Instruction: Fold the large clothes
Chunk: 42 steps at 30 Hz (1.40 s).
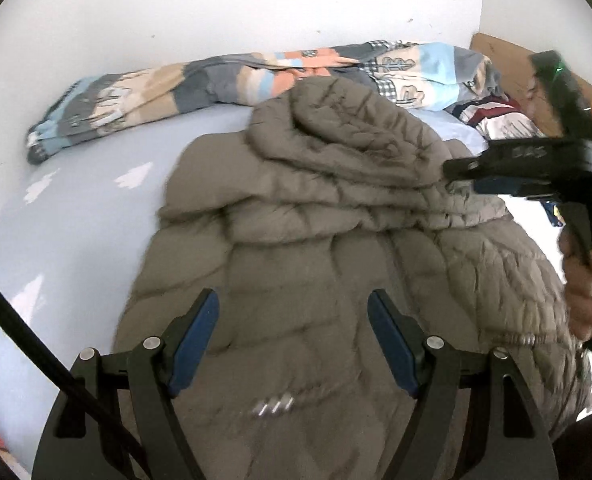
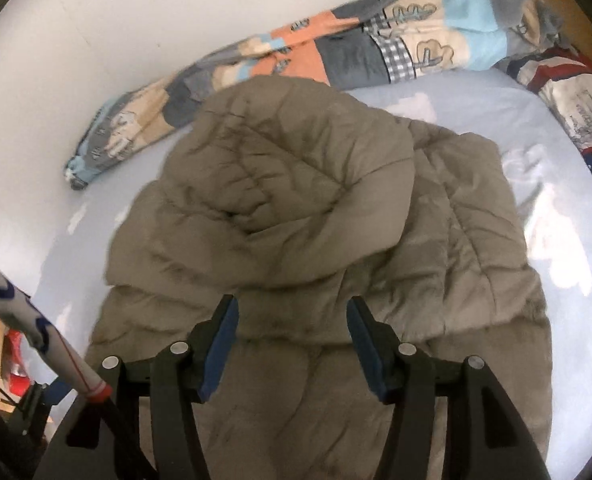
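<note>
Taupe puffer jacket (image 2: 304,208) spread on pale blue bed sheet (image 2: 476,112), patchwork quilt (image 2: 336,52) beyond jacket; left gripper (image 1: 293,344) and right gripper (image 2: 291,344) above jacket, jaws wide, empty

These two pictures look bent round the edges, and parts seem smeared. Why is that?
Both views are fisheye, so the bed and wall curve. Left wrist view: motion smear on the puffy coat and its snaps; the other gripper is soft too. Right wrist view: sharper, with bright sun patches on the sheet.

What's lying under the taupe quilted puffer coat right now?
The taupe quilted puffer coat lies on a pale blue bedsheet, which shows around it. Whatever is beneath the coat itself is covered.
</note>
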Each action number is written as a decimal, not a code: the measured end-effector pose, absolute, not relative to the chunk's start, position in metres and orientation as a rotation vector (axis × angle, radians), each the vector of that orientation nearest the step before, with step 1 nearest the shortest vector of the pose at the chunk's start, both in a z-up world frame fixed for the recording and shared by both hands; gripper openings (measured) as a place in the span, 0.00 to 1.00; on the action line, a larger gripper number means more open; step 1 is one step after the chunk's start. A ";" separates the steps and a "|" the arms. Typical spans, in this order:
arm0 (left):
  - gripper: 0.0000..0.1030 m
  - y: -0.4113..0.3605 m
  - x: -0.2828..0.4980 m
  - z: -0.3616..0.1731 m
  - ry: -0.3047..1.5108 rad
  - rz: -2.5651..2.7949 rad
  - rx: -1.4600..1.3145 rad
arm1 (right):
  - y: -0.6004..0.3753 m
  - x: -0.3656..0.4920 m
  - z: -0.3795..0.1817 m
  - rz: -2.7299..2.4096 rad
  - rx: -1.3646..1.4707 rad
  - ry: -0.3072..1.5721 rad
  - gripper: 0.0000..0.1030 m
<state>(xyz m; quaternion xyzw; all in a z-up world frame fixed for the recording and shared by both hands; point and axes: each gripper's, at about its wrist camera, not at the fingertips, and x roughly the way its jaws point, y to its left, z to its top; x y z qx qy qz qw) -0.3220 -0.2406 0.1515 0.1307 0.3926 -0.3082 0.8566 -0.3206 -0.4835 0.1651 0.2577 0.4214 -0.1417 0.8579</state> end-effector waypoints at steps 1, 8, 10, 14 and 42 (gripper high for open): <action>0.74 -0.232 -0.328 0.151 0.824 -0.636 0.274 | -0.475 -0.330 0.171 -0.287 0.541 0.871 0.62; 0.74 -0.193 -0.368 0.139 0.837 -0.598 0.270 | -0.415 -0.391 0.181 -0.252 0.517 0.864 0.65; 0.74 -0.190 -0.376 0.133 0.848 -0.596 0.282 | -0.397 -0.411 0.177 -0.256 0.488 0.875 0.66; 0.74 -0.187 -0.397 0.118 0.861 -0.575 0.322 | -0.367 -0.458 0.157 -0.281 0.469 0.913 0.66; 0.96 -0.173 -0.412 0.056 0.840 -0.523 0.342 | -0.331 -0.517 0.082 -0.494 0.297 1.030 0.81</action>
